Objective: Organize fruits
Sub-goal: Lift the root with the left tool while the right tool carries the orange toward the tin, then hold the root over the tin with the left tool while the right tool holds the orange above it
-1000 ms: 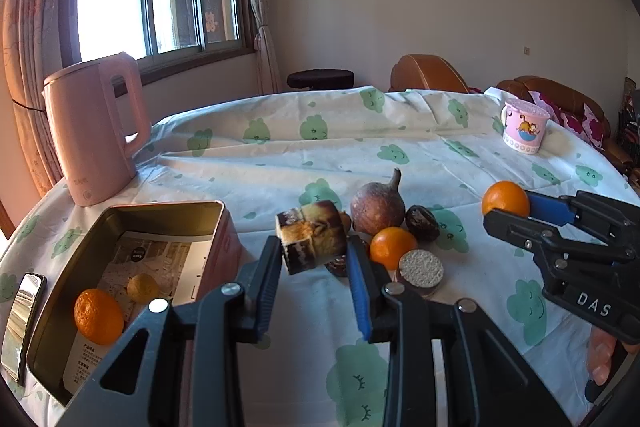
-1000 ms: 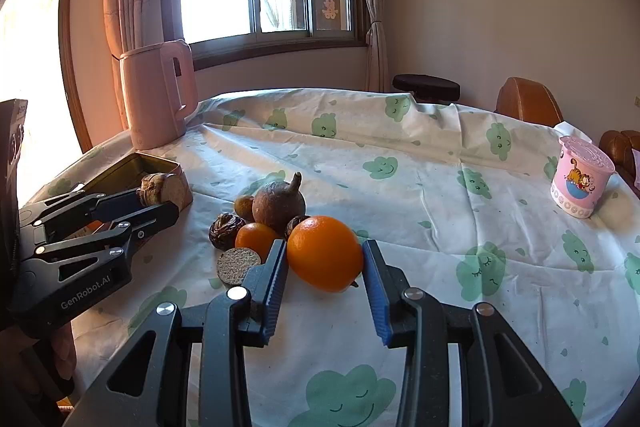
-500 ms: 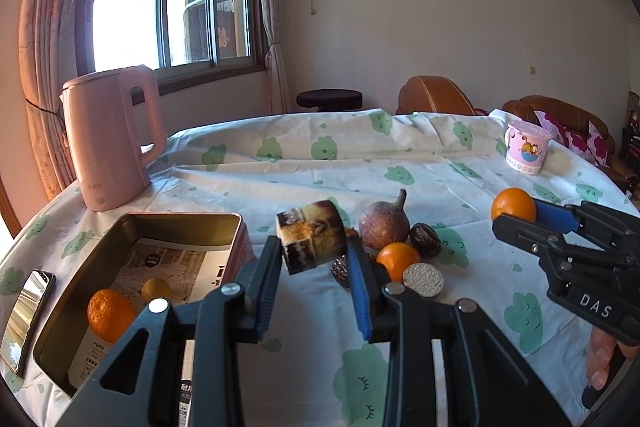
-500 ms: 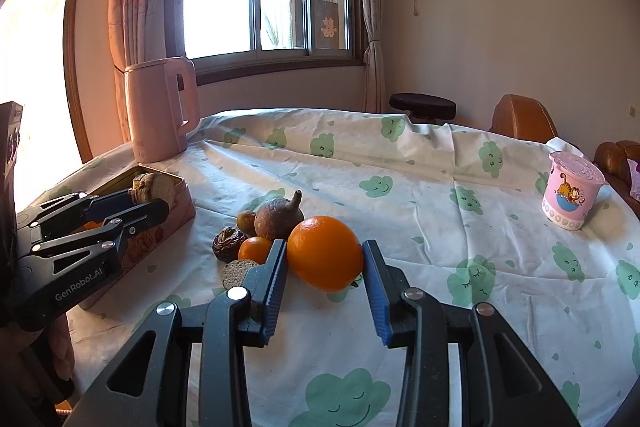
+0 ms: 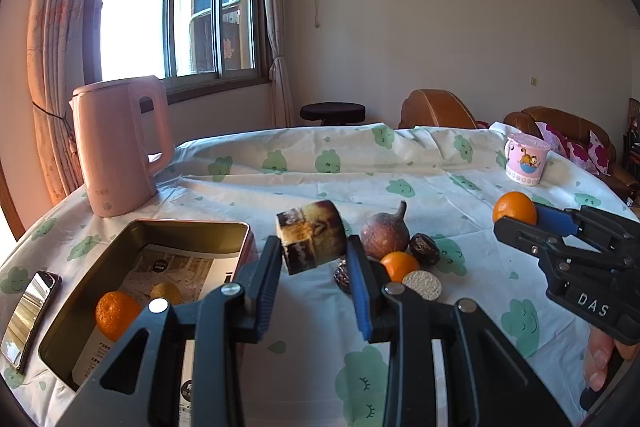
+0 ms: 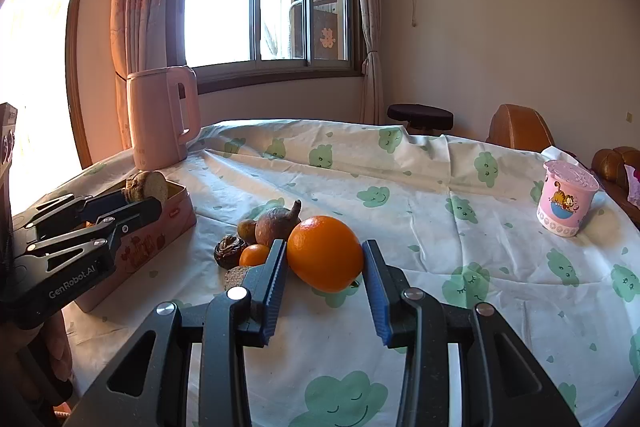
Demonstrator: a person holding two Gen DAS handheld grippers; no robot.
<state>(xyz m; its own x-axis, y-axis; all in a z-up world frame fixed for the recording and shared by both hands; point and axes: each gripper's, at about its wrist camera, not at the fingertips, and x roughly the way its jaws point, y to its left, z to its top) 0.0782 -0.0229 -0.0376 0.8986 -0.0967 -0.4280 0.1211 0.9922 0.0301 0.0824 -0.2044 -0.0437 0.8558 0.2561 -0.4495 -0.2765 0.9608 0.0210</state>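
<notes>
**Both tools loaded, tin seen from two sides**

While you hold both tools above the surface (image 5: 460, 187), each wrist camera gives you something the other cannot. Your left tool (image 5: 314, 259) pinches a brown, banded chunk of fruit (image 5: 312, 237) between its blue pads, clear of the cloth and just right of the open tin (image 5: 192, 227). Only this view looks down into the tin: a mandarin (image 5: 113, 313) and a smaller yellowish fruit (image 5: 166, 291) lie on printed paper at its near end. A phone (image 5: 30, 317) rests face up on the cloth left of the tin, and it shows in this view alone.

Your right tool (image 6: 324, 263) clamps a large orange (image 6: 325, 253) between its pads, off the cloth. From here the tin (image 6: 160, 239) shows only its pink decorated outer wall, its inside hidden. This view does show the left tool (image 6: 146, 199) from the side, with the brown chunk over the tin's rim.

Both views share the loose pile between the tools: a russet pear-shaped fruit (image 5: 385, 239), a small orange (image 5: 399, 265), dark wrinkled fruits (image 5: 425, 249) and a round beige disc (image 5: 422, 285). A small greenish-brown fruit (image 6: 247, 230) behind the pile shows only from the right camera. The pink kettle (image 5: 120, 147) stands beyond the tin, the cartoon cup (image 6: 566, 203) well apart at the far right.
</notes>
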